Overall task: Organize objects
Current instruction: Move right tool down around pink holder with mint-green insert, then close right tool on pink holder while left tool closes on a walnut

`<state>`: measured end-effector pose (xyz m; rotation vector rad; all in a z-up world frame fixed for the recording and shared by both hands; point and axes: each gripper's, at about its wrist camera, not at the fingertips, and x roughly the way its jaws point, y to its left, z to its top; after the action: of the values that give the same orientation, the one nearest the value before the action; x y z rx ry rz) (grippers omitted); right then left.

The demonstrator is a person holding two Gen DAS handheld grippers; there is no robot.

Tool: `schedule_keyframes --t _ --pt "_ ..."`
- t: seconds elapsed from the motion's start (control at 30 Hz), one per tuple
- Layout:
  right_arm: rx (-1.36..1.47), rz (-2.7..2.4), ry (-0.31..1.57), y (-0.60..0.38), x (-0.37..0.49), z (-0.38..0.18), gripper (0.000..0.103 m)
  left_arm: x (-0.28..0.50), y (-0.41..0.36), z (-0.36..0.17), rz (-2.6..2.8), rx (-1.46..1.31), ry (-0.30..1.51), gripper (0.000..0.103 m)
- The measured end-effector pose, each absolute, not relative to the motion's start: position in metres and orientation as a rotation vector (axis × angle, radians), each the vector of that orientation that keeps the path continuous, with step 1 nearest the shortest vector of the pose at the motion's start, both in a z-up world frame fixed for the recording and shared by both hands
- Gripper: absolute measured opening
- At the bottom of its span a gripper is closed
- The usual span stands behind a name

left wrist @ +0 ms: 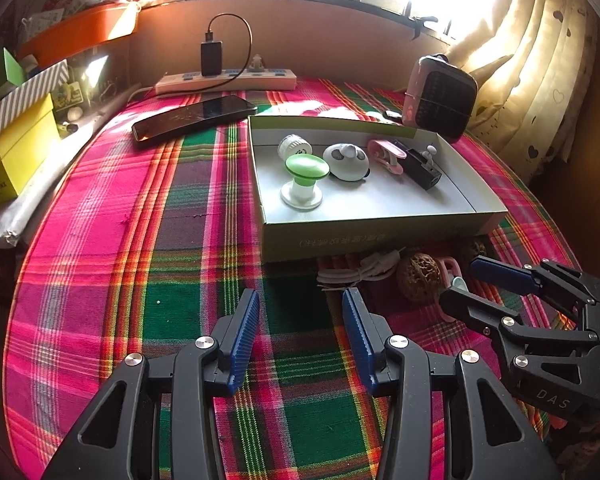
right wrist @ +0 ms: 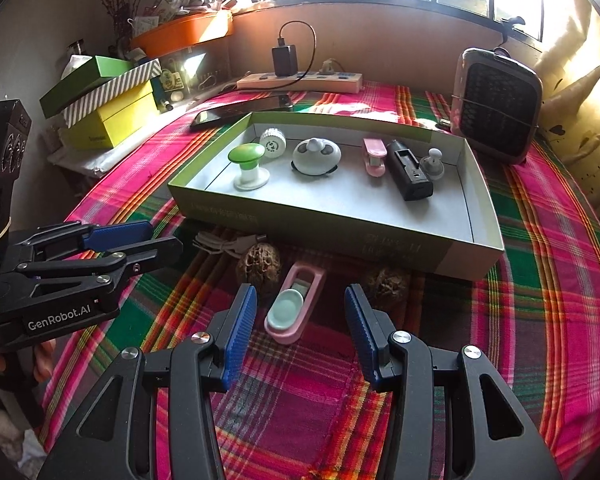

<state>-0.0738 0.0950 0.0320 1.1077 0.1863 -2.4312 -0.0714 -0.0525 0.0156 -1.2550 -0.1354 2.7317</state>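
Observation:
A shallow cardboard box (right wrist: pixel 380 236) (left wrist: pixel 364 236) on the plaid cloth holds a green-topped knob (right wrist: pixel 247 160), a white round cap (right wrist: pixel 273 142), a white panda-like gadget (right wrist: pixel 316 156), a pink clip (right wrist: pixel 374 156), a black device (right wrist: pixel 410 174) and a small grey knob (right wrist: pixel 435 162). In front of the box lie a pink case with a pale green disc (right wrist: pixel 294 308), two walnuts (right wrist: pixel 258 266) (right wrist: pixel 386 286) and a bundled white cable (right wrist: pixel 228 244). My right gripper (right wrist: pixel 300 320) is open, its fingers either side of the pink case. My left gripper (left wrist: pixel 300 320) is open and empty over the cloth.
A phone (left wrist: pixel 194 120), a power strip with a charger (left wrist: pixel 226 80) and a small heater (left wrist: pixel 440 96) lie behind the box. Stacked boxes (right wrist: pixel 108 96) and an orange tub (right wrist: pixel 184 32) stand at the left. A curtain (left wrist: pixel 540 60) hangs at the right.

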Motion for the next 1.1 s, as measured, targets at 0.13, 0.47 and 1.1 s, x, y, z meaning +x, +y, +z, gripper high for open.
schedule_keyframes --t 0.13,0.47,1.1 --pt "1.139 -2.439 0.212 0.095 -0.077 0.028 0.047 -0.071 -0.051 0.014 2.715 -1.26 -0.139 0.042" --pt "1.17 -2.448 0.258 0.092 -0.084 0.024 0.047 -0.072 -0.042 0.015 2.657 -1.258 -0.147 0.042" --pt "1.168 -2.431 0.255 0.103 -0.082 0.024 0.018 -0.079 -0.017 0.018 2.565 -1.259 -0.134 0.042"
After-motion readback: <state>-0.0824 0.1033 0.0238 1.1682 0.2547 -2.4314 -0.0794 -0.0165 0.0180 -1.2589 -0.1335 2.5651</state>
